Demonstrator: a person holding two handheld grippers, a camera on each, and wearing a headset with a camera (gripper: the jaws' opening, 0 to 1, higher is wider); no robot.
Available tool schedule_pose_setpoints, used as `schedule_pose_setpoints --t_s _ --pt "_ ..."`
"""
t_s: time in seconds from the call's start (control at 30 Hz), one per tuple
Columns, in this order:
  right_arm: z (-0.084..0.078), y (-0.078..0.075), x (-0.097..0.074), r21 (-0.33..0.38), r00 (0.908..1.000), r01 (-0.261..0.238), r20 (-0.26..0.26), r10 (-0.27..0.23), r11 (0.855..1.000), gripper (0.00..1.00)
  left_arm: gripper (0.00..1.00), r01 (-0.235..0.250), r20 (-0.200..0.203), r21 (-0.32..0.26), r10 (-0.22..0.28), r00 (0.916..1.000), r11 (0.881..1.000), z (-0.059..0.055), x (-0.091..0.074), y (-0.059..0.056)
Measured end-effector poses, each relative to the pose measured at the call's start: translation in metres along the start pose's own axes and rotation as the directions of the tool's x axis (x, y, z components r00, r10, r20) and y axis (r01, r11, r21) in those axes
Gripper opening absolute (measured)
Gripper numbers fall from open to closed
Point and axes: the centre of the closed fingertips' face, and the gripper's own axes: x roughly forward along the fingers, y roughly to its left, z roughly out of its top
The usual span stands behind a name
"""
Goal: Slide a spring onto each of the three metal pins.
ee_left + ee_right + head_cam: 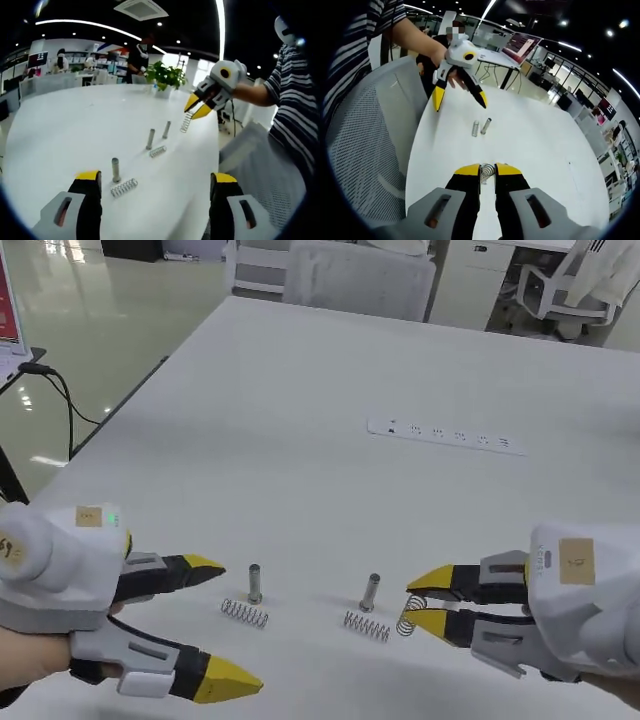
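Nearest the person, the left claw (222, 622) hovers over the front of the white tabletop (300, 420), its yellow-tipped jaws spread wide with nothing between them. Opposite it, the right claw (421, 602) has its jaws nearly together, pinching a small held spring (409, 613). In the right gripper view the coil sits squarely between the two yellow tips. Between the claws two bare metal pins stand on the tabletop. The left pin (255, 583) is just beyond the left claw's upper jaw, and the middle pin (370, 592), leaning slightly, is near the held spring. One loose spring (245, 613) lies flat at the foot of the left pin, and a second loose spring (366, 626) lies flat just in front of the middle pin. The left gripper view shows a third pin (166, 129) just past the middle one, close to the right claw. Farther back a white power strip (445, 435) lies on the tabletop, and a grey chair (360, 275) stands at its far edge.
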Motion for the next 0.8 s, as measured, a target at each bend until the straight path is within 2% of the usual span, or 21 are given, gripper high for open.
schedule_pose_setpoints --t_s 0.17,0.27,0.37,0.47,0.67,0.8 --pt "-0.008 -0.005 -0.003 0.026 0.9997 0.020 -0.015 -0.019 0.999 0.07 0.98 -0.021 0.019 -0.016 0.022 0.9996 1.000 0.000 -0.004 0.006" --pt "-0.012 -0.008 -0.005 0.035 0.9992 0.034 -0.024 -0.033 0.999 0.07 0.98 -0.031 0.034 -0.014 0.031 0.9989 0.999 0.002 -0.007 0.008" --pt "-0.020 -0.019 -0.010 0.056 0.9961 0.076 -0.049 -0.074 0.996 0.07 0.98 -0.053 0.043 -0.017 0.053 0.9977 0.998 0.002 -0.010 0.014" --pt "-0.031 -0.031 -0.013 0.086 0.9902 0.122 -0.080 -0.115 0.989 0.07 0.98 -0.064 0.056 -0.029 0.065 0.9963 0.998 0.004 -0.013 0.017" --pt "-0.046 -0.051 -0.021 0.143 0.9781 0.197 -0.097 -0.184 0.970 0.07 0.98 -0.087 0.067 -0.043 0.090 0.9937 0.995 0.003 -0.018 0.022" --pt "-0.049 -0.058 -0.025 0.180 0.9734 0.223 -0.093 -0.210 0.958 0.07 0.98 -0.104 0.074 -0.059 0.108 0.9914 0.993 0.001 -0.021 0.025"
